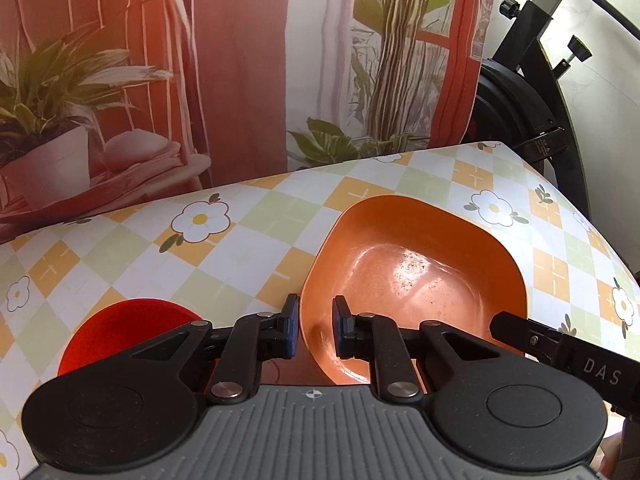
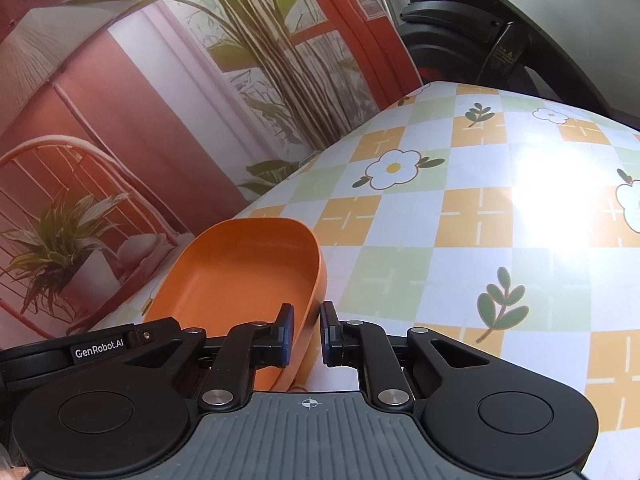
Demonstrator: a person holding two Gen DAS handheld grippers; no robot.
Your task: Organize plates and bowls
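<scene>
Left wrist view, far left: a red bowl (image 1: 124,328) sits on the checked, flower-print counter (image 1: 240,248) toward its near edge, partly hidden behind the gripper body. Just right of it, the left gripper (image 1: 316,330) — its fingers (image 1: 291,330) straddle the near-left rim of the orange bowl (image 1: 412,280), one pad outside the wall, one inside; a gap still shows on both sides of the rim, so I cannot tell if they are clamped on it. The orange bowl, squarish with rounded corners, stands upright in the middle of the counter, nearer the back edge than the red one. At the right margin the other gripper's black arm reaches toward the bowl's near-right rim.

Right wrist view: the orange bowl (image 2: 240,280) lies left of centre, close to the back edge. The right gripper (image 2: 307,334) straddles its near-right wall — fingers (image 2: 286,332) one inside, one outside, with a narrow gap; grip again unclear. Right of that, bare counter (image 2: 460,240) under strong glare.
</scene>
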